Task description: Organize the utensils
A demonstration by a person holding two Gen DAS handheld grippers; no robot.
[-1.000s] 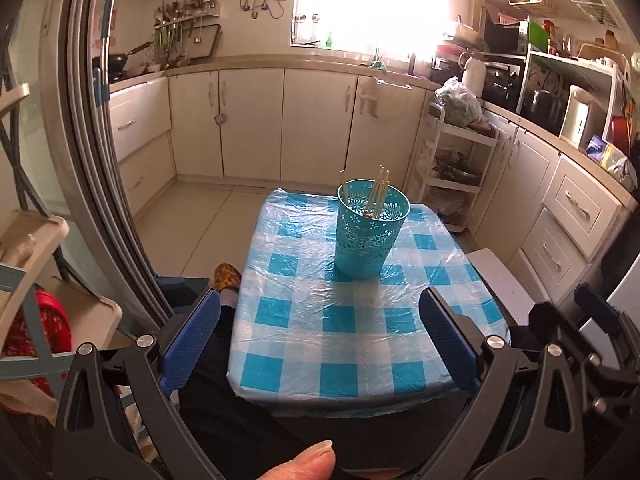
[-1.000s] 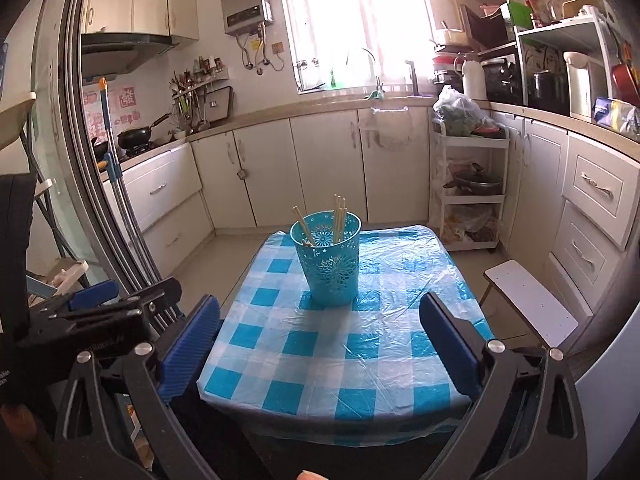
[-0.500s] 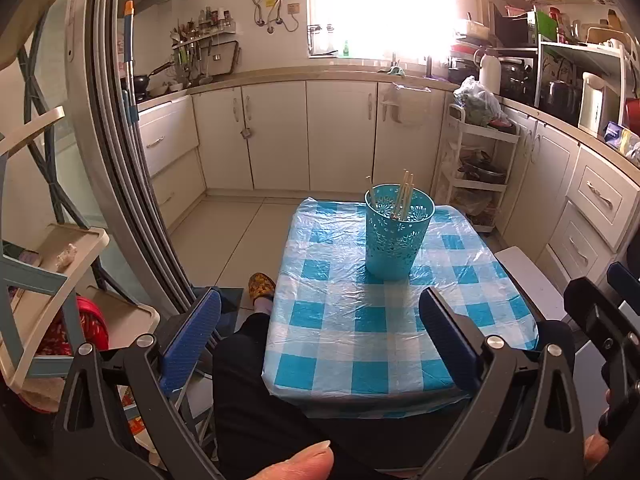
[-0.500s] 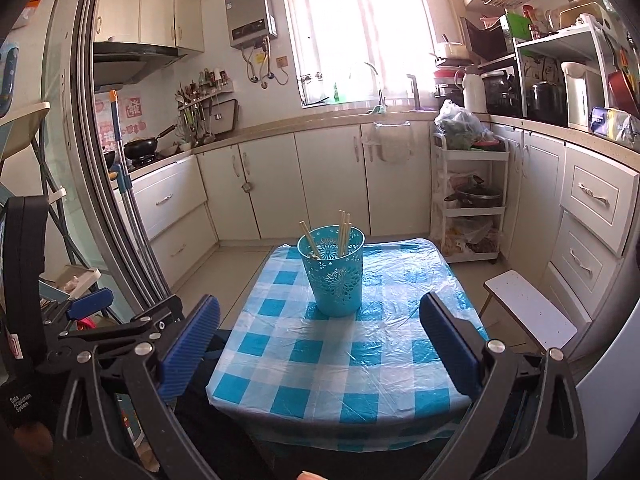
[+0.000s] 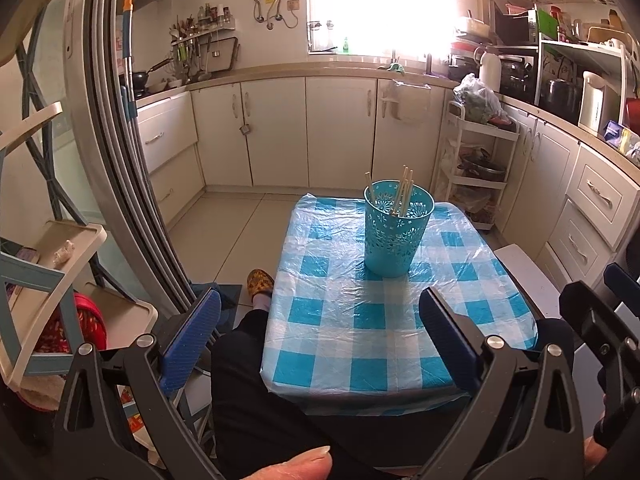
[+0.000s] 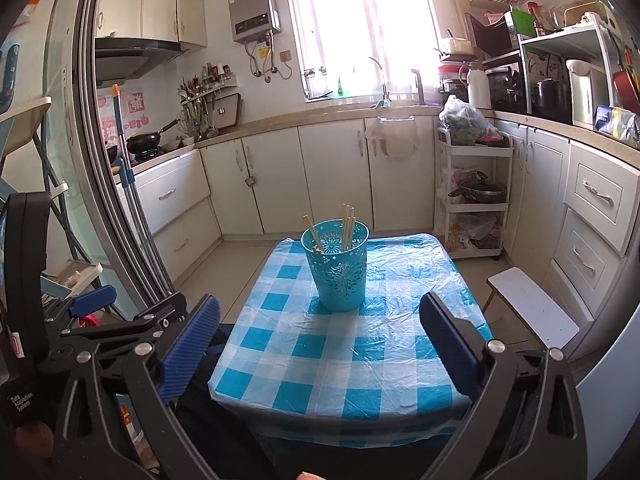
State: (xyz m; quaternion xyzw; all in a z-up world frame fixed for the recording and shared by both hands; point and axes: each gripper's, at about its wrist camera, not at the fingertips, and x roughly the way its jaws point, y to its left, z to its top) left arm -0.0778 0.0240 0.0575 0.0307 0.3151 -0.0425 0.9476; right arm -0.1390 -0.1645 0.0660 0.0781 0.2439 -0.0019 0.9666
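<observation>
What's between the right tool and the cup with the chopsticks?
Nothing but bare checked tablecloth lies between the open right tool and the blue cup; the right wrist view shows it.

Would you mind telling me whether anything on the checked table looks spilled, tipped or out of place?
Nothing stands out: the perforated turquoise plastic holder stands upright on the blue-and-white checked tablecloth, with the wooden chopsticks inside it.

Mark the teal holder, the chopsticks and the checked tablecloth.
teal holder (image 6: 340, 276): right wrist view, front wall.
chopsticks (image 6: 347, 226): right wrist view, upright bundle above the rim.
checked tablecloth (image 5: 372, 344): left wrist view, bare near part.
</observation>
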